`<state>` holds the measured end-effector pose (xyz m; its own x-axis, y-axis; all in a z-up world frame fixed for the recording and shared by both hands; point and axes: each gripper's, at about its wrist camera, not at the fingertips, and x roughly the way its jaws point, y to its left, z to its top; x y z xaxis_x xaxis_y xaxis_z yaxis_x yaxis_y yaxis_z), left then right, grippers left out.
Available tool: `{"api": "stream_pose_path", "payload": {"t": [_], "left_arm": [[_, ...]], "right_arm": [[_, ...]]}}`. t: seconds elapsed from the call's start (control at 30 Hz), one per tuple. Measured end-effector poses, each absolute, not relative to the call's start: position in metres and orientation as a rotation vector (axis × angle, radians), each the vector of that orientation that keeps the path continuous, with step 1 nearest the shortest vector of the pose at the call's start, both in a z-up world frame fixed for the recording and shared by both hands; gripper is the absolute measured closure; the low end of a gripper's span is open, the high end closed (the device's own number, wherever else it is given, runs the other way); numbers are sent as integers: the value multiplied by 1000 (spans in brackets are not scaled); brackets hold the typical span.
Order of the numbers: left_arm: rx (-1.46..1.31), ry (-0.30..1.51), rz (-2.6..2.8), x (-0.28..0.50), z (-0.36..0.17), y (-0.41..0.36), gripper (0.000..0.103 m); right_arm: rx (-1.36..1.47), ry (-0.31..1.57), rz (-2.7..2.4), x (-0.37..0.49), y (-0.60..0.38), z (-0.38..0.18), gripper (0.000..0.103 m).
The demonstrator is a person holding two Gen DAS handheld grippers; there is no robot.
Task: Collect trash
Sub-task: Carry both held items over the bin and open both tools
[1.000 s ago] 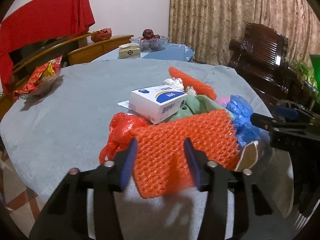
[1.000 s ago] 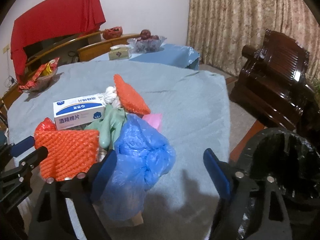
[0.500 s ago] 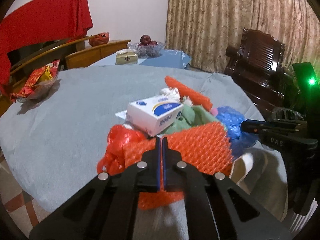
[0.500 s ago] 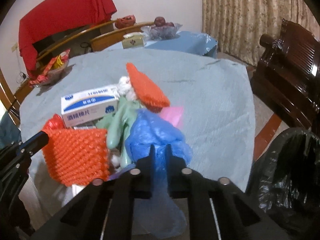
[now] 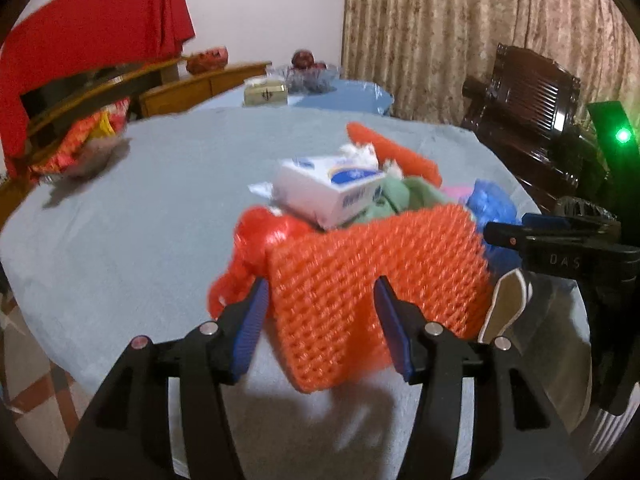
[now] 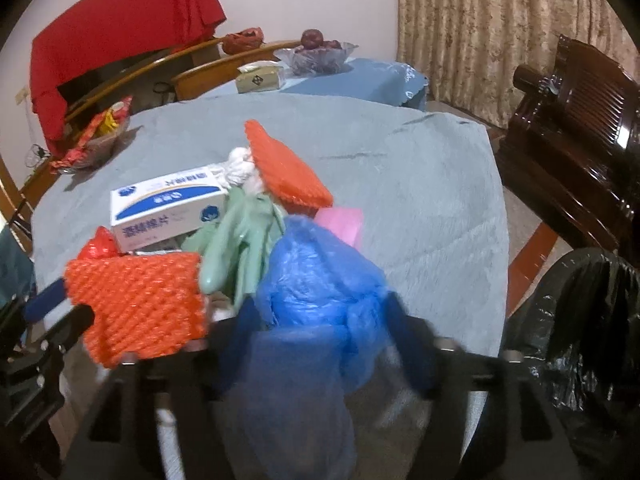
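Left wrist: left gripper (image 5: 320, 326) is opening around the orange net (image 5: 376, 284); right gripper (image 6: 326, 344) is opening around the blue bag (image 6: 320, 284).

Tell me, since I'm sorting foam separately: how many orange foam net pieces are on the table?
2: one orange foam net at the pile's near edge, another at its far side. More may be buried.

You are in a home dining or living room. A round table (image 6: 420, 208) under a grey-blue cloth fills the foreground; beyond its far edge stand curved wooden chair backs (image 6: 224, 66), a fruit bowl (image 6: 316, 54) and a tissue box (image 6: 260, 76). Patterned curtains (image 5: 460, 32) and a carved dark wooden armchair (image 6: 580, 128) line the right.
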<state>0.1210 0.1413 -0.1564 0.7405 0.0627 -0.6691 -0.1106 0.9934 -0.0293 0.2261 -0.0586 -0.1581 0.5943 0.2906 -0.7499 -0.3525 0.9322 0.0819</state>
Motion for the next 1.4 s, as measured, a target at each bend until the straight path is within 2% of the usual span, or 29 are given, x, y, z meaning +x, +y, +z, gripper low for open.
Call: {"api": "stream_pose_path", "payload": {"t": [0.07, 0.1, 0.13, 0.2, 0.27, 0.37, 0.93, 1.4], "left_arm": [[-74, 753, 86, 124, -161, 141, 69], [-76, 759, 81, 125, -163, 141, 81], [-79, 760, 76, 126, -164, 141, 89], [-74, 751, 86, 125, -162, 141, 91], [-65, 735, 99, 123, -160, 140, 95], [-65, 699, 112, 119, -148, 139, 96], [-96, 466, 48, 115, -57, 114, 96], [-64, 469, -211, 136, -44, 5, 96]], "right_arm": [[-80, 889, 384, 231, -57, -164, 30], [-80, 900, 389, 232, -57, -166, 42], [-78, 912, 397, 234, -57, -167, 46], [-73, 911, 408, 235, -59, -167, 57], [-59, 892, 419, 234, -63, -161, 61], [-18, 832, 419, 230, -72, -147, 65], [68, 620, 386, 200, -118, -69, 66], [115, 592, 163, 162, -229, -53, 66]]}}
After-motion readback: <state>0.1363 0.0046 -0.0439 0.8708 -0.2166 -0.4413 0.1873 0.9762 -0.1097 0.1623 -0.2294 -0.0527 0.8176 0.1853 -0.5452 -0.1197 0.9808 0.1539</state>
